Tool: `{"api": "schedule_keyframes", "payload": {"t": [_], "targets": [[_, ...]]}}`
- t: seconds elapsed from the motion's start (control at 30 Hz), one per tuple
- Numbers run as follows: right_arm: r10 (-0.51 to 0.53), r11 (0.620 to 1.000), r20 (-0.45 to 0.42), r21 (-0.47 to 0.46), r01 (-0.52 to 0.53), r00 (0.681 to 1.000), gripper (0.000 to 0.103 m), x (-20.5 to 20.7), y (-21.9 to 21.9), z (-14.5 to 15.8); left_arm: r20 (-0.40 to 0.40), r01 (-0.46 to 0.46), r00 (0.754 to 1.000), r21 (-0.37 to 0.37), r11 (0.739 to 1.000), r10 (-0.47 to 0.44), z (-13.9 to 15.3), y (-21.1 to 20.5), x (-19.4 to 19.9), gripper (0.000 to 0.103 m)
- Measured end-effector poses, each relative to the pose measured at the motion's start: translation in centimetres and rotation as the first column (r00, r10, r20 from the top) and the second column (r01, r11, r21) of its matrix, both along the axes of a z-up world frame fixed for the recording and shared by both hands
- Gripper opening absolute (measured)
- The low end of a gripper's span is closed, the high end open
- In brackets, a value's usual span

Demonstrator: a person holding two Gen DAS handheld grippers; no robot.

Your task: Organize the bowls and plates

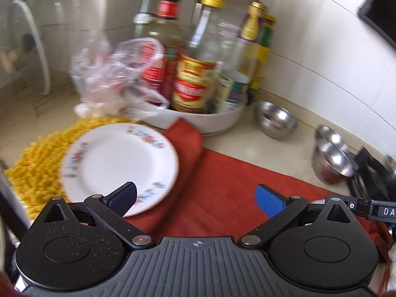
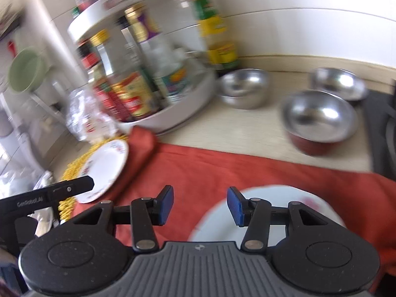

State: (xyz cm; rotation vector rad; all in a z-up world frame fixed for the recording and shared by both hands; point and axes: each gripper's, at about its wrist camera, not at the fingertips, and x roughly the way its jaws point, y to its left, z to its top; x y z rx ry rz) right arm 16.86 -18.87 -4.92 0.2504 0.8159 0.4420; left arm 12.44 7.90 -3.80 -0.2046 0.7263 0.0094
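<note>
A white plate with a floral rim (image 1: 118, 165) lies on a yellow knobbly mat (image 1: 37, 153), partly over a red cloth (image 1: 222, 185). My left gripper (image 1: 198, 198) is open just short of it, its left pad over the plate's near rim and nothing between the pads. A second pale plate (image 2: 277, 193) lies on the red cloth (image 2: 210, 168) under the right finger of my right gripper (image 2: 201, 205), whose jaws stand apart with only cloth showing between them. Three steel bowls (image 2: 243, 86) (image 2: 319, 118) (image 2: 339, 84) stand apart on the counter beyond. The floral plate (image 2: 106, 168) shows at the left.
A white turntable rack (image 1: 217, 121) full of bottles stands behind the plate, with a crumpled clear bag (image 1: 111, 69) beside it. A green bowl (image 2: 24, 71) sits on a rack at the left. A black stove (image 2: 381, 128) lies at the right edge. Tiled wall behind.
</note>
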Motion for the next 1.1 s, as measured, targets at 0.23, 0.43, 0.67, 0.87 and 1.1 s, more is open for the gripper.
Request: {"api": "schedule_keyframes", "payload": {"t": [0.23,0.43,0.67,0.87,1.1], "targets": [[0.127,0.992,0.031,-0.016,-0.126,0.991,0.047,2.2,5.1,0.6,-0.005,-0.090,0.996,0.004,0.996,0.090,-0.1,3.6,-0.4,0.103],[0.196,0.980,0.030,-0.025,-0.195,0.980,0.047,3.6,9.1,0.6,-0.008,-0.117,0.993,0.001,0.993,0.117,-0.3,5.4,-0.2,0.103],[0.257,0.966,0.006,-0.041,-0.256,0.966,0.047,5.5,13.2,-0.1,-0.018,-0.144,0.989,-0.004,0.990,0.144,-0.8,7.8,0.9,0.103],[0.286,0.957,-0.015,-0.052,-0.286,0.958,0.047,7.4,16.4,-0.8,-0.042,-0.157,0.987,-0.013,0.987,0.157,-1.7,9.8,2.1,0.103],[0.304,0.950,-0.050,-0.062,-0.307,0.951,0.047,9.2,19.0,-1.9,-0.075,-0.154,0.985,-0.020,0.988,0.153,-2.7,11.2,3.7,0.103]]}}
